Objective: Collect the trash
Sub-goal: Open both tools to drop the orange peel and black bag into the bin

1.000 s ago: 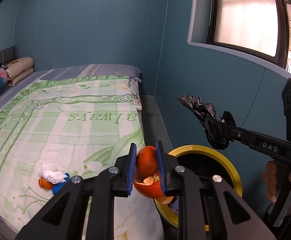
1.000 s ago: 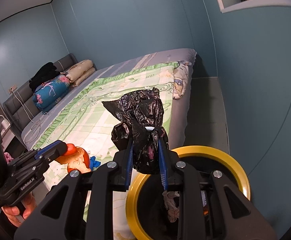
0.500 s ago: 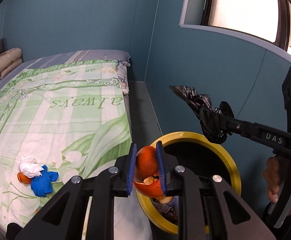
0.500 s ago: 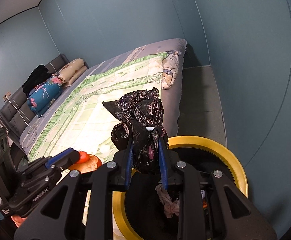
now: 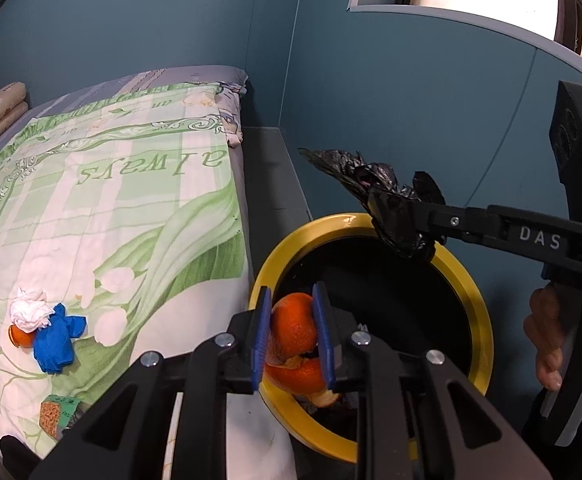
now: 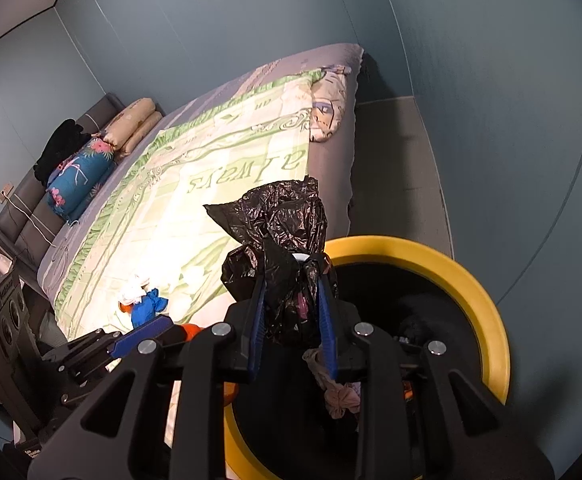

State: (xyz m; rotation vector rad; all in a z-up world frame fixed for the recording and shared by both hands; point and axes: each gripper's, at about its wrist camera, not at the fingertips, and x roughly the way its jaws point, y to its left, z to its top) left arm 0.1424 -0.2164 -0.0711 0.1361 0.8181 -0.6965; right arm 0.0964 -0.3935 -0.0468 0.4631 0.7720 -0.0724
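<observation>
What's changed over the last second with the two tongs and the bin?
Both tongs have dropped toward the yellow-rimmed bin. The left tongs, holding the orange peel, now sit over the bin's near rim; the right tongs carry the black bag above the opening. Nothing was released. The tissue, blue wad and wrapper stay on the bed.

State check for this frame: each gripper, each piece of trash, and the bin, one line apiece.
left gripper: shut on orange peel, over the bin's near rim
right gripper: shut on black bag, above the bin
trash bin: open, yellow-rimmed, some trash already inside
white tissue: crumpled, lying on the bed
blue wad: crumpled, touching the tissue
small packet: lying near the bed's edge
</observation>
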